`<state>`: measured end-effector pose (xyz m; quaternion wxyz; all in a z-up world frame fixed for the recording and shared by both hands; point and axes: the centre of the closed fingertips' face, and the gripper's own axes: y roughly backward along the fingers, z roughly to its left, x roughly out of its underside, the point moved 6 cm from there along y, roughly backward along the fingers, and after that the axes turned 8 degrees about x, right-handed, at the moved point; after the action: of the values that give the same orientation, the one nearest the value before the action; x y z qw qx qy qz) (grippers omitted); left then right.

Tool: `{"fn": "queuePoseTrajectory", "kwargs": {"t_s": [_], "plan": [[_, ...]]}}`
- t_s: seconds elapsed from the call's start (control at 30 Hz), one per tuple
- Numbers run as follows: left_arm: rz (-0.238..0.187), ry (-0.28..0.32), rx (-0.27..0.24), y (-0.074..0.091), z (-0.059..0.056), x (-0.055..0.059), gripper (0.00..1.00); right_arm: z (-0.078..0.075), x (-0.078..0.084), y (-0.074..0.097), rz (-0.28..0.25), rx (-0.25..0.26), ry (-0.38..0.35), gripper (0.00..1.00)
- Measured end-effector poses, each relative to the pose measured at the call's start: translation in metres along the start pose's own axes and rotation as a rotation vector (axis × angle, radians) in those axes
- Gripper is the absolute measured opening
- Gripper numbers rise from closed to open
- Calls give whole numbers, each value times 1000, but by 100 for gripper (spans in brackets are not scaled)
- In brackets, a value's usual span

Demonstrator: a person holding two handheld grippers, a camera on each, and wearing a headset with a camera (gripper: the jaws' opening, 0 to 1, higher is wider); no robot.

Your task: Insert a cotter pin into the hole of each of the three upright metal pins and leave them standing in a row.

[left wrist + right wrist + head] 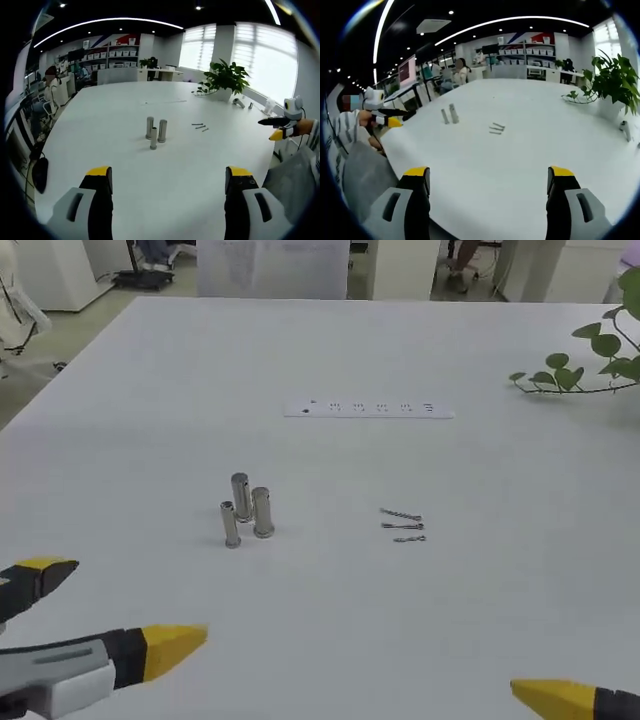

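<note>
Three upright metal pins (pixel 246 510) stand in a tight cluster near the middle of the white table (pixel 320 620). Three thin cotter pins (pixel 402 525) lie side by side to their right. My left gripper (pixel 140 601) hovers at the lower left, open, well short of the metal pins. One yellow tip of my right gripper (pixel 560 698) shows at the bottom right. In the left gripper view, the open left gripper (pixel 169 175) faces the metal pins (pixel 155 132) and cotter pins (pixel 198 126). In the right gripper view, the open right gripper (pixel 488 175) holds nothing, with the cotter pins (pixel 496 128) and metal pins (pixel 450 114) far ahead.
A white power strip (pixel 370 408) lies flat behind the pins. A leafy plant (pixel 590 360) trails onto the table at the far right. Desks, shelves and seated people stand beyond the table's far edge.
</note>
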<state>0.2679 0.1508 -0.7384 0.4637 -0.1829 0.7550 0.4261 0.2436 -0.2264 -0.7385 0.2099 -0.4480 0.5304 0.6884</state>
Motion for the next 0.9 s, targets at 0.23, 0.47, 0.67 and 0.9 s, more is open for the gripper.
{"fn": "queuePoseTrajectory", "kwargs": {"t_s": [0.23, 0.47, 0.67, 0.9], "plan": [[5, -15, 37, -22, 5, -8, 91, 0, 2, -4, 21, -2, 1, 99], [25, -30, 62, -40, 11, -14, 90, -1, 4, -7, 35, 0, -2, 99], [32, -37, 79, -54, 23, -19, 87, -1, 5, -9, 48, 4, -6, 98], [7, -27, 98, -68, 33, -28, 82, -2, 4, -9, 47, 11, -11, 98]]}}
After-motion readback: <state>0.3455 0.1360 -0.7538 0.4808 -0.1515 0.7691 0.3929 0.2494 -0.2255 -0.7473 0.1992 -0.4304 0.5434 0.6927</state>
